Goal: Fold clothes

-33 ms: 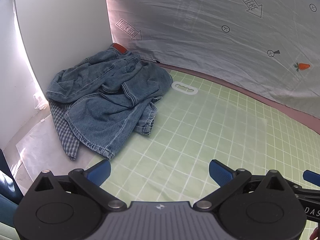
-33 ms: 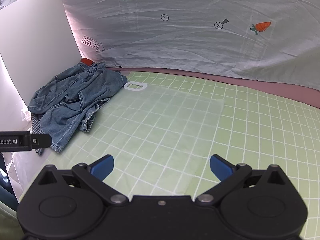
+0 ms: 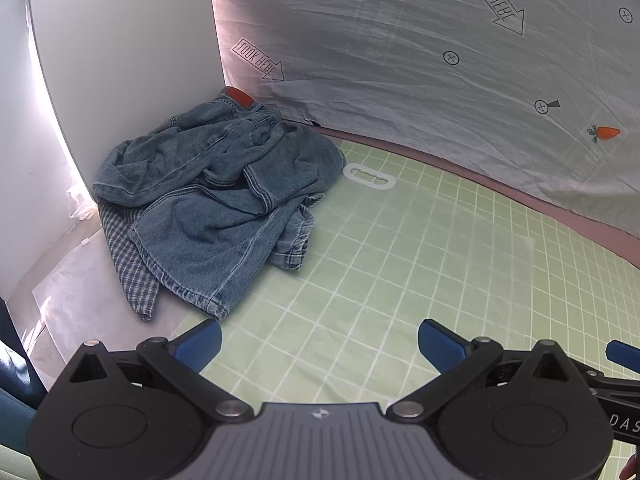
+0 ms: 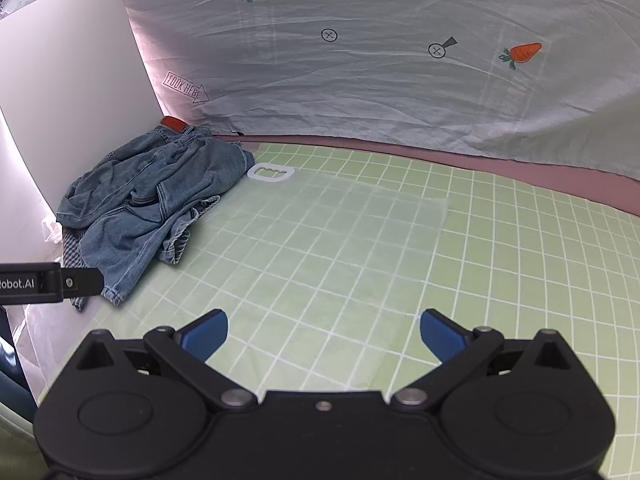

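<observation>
Left wrist view: on the counter [image 3: 400,280], spread with a green grid mat and backed by a carrot-print sheet [image 3: 440,60], a pair of blue jeans [image 3: 216,200] lies crumpled in the far left corner over a checked garment [image 3: 128,272] — nothing folded yet, by the look of it. A clear plastic bag [image 3: 420,232] lies flat beside the heap. Both the left tongs [image 3: 320,344] and the right tongs [image 4: 324,332] stand spread wide and empty, well short of the clothes — the whole job, seemingly, remains.

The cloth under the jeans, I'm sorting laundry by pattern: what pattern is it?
The cloth is a blue and white check, clearest in the left wrist view.
</observation>
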Demonstrator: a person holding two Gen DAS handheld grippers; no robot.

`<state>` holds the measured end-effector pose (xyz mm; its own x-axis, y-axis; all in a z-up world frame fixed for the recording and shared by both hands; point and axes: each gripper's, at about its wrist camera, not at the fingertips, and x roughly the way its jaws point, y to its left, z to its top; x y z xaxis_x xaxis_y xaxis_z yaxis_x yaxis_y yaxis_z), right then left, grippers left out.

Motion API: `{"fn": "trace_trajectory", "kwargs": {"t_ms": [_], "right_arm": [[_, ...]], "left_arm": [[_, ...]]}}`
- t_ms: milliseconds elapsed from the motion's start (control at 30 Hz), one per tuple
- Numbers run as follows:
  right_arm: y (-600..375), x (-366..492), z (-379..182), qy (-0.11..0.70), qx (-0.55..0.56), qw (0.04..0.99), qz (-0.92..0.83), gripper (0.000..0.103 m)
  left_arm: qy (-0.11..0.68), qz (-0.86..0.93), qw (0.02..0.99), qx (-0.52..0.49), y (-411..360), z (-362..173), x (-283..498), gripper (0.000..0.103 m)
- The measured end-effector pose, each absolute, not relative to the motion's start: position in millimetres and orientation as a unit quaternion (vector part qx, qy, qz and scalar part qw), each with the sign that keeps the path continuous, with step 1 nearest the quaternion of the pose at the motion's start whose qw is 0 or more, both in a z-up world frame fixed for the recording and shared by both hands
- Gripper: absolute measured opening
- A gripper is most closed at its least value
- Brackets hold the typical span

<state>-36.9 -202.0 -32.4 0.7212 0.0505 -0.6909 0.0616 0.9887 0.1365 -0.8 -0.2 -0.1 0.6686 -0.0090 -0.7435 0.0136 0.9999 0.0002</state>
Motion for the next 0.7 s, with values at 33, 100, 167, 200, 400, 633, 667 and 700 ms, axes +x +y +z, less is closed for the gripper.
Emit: {"fn": "trace_trajectory", "kwargs": {"t_ms": [33,100,167,200,400,633,667,700], "right_arm": [[-200.9,-36.3,-31.2,0.373,0.075,0.925,-0.003,0.103],[-199.1,-35.2,-29.0,0.373,0.074,0.925,-0.002,0.103],[-199.7,-35.5,-28.5,0.373,0.075,0.925,-0.001,0.103],[-200.4,-36.9,-30.0,0.373,0.075,0.925,-0.001,0.103],[-201.5,-36.7,-31.6,0.373,0.072,0.925,-0.004,0.103],[-201.8,-36.9,-29.5,0.375,0.072,0.924,-0.008,0.103],[-201.8,-36.8,-28.9,0.376,0.073,0.924,-0.008,0.103],[-201.7,-36.9,-28.5,0.376,0.073,0.924,-0.009,0.103]], "left_arm": [[0.405,-0.006,0.914,0.004,-0.5,-0.1,-1.6,0.103],[0.401,-0.006,0.916,0.005,-0.9,-0.2,-3.2,0.103],[0.398,-0.006,0.917,0.006,-1.0,-0.4,-4.7,0.103],[0.398,-0.01,0.917,-0.001,2.2,-1.5,-5.0,0.103],[0.407,-0.008,0.913,0.004,-1.0,-1.2,-2.8,0.103],[0.408,-0.01,0.913,0.007,-1.5,-0.4,0.4,0.103],[0.408,-0.01,0.913,0.007,-1.7,-0.2,0.6,0.103],[0.408,-0.01,0.913,0.007,-2.0,-0.1,0.5,0.103]]}}
